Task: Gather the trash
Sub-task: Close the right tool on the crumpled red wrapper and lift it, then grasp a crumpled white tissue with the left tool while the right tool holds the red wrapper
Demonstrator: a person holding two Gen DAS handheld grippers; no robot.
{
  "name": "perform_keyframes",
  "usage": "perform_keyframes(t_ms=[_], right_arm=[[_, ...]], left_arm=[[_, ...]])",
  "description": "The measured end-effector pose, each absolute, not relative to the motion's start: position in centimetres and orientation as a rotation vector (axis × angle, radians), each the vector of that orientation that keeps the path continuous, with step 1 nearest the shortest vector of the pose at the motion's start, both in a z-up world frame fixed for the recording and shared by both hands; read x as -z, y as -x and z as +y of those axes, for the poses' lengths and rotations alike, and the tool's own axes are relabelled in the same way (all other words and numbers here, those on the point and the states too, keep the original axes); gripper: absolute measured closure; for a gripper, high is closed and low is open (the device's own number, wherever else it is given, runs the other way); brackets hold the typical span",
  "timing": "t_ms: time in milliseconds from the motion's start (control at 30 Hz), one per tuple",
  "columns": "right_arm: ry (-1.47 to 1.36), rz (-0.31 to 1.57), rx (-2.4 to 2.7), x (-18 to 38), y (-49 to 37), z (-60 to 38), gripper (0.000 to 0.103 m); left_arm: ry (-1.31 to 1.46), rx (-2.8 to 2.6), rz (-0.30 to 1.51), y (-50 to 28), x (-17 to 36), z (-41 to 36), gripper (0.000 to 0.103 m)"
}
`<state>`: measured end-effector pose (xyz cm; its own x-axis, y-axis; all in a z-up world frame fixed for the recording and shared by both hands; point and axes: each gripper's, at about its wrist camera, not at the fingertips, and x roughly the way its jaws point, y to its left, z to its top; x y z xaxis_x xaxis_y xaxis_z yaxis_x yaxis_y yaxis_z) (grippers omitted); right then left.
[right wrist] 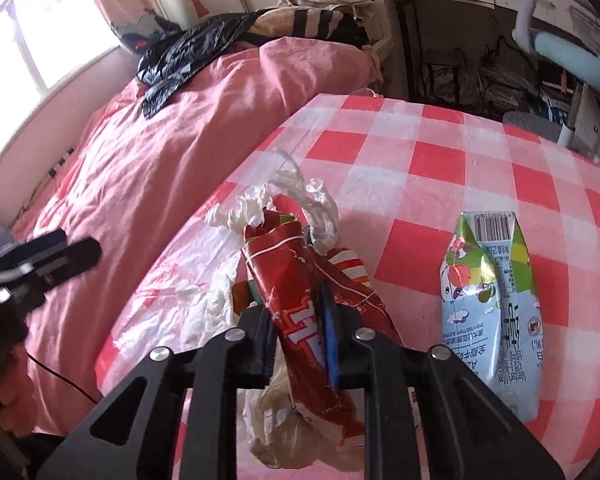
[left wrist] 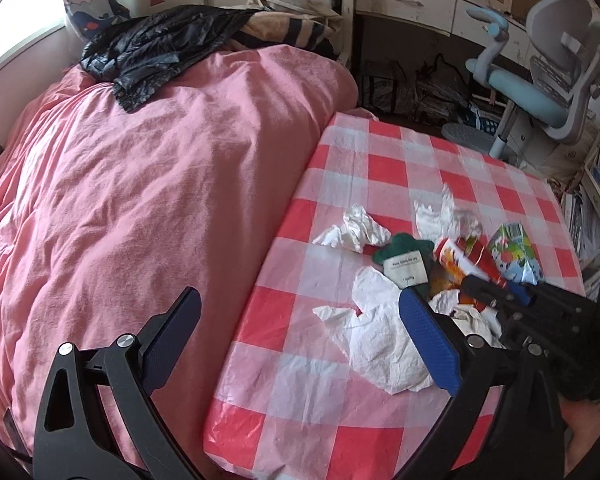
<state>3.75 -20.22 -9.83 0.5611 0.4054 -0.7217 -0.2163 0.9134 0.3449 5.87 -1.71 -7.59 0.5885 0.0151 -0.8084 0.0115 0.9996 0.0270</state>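
Note:
A pile of trash lies on the red-and-white checked table (left wrist: 380,168): crumpled white tissues (left wrist: 356,228), a large white tissue (left wrist: 380,336), a green packet with a white label (left wrist: 404,260), a red snack wrapper (left wrist: 476,256) and a flattened green-blue drink carton (left wrist: 516,252). My left gripper (left wrist: 304,340) is open and empty over the table's left edge, by the large tissue. My right gripper (right wrist: 300,320) is shut on the red snack wrapper (right wrist: 296,280), above the tissues (right wrist: 256,208). The drink carton (right wrist: 492,300) lies to its right. The right gripper also shows in the left wrist view (left wrist: 500,292).
A bed with a pink duvet (left wrist: 140,184) adjoins the table's left side. A black plastic bag (left wrist: 152,48) lies at the bed's far end. A grey-blue office chair (left wrist: 548,80) and a desk with drawers (left wrist: 412,0) stand behind the table. Bags sit under the desk.

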Motion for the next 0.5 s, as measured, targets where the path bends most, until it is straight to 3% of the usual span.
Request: perform_keyframes(t_ms=[300,333,400,467,500], right_arm=[[-0.443,0.794,-0.438,7.3,-2.7,-23.7,0.090],[-0.455,0.780,-0.450,7.0,-2.5,-24.0,0.090],[-0.466,0.740,-0.472,6.4,-2.3,-24.4,0.090],[-0.456,0.687,-0.506,5.3,-1.8,-24.5,0.090],[-0.454,0.667,-0.521,4.9,-1.6,-24.4,0.090]], left_arm=[[-0.171,0.100,1.040,-6.5,12.4,-7.0,0.008],[-0.181,0.099,1.046,-6.7,12.9,-7.2,0.013],[-0.150,0.108,1.073,-7.1,13.5,-7.0,0.032],[-0.069,0.145,1.100,-7.4,13.5,-6.0,0.074],[-0.023,0.167,1.105,-7.5,13.2,-5.4,0.082]])
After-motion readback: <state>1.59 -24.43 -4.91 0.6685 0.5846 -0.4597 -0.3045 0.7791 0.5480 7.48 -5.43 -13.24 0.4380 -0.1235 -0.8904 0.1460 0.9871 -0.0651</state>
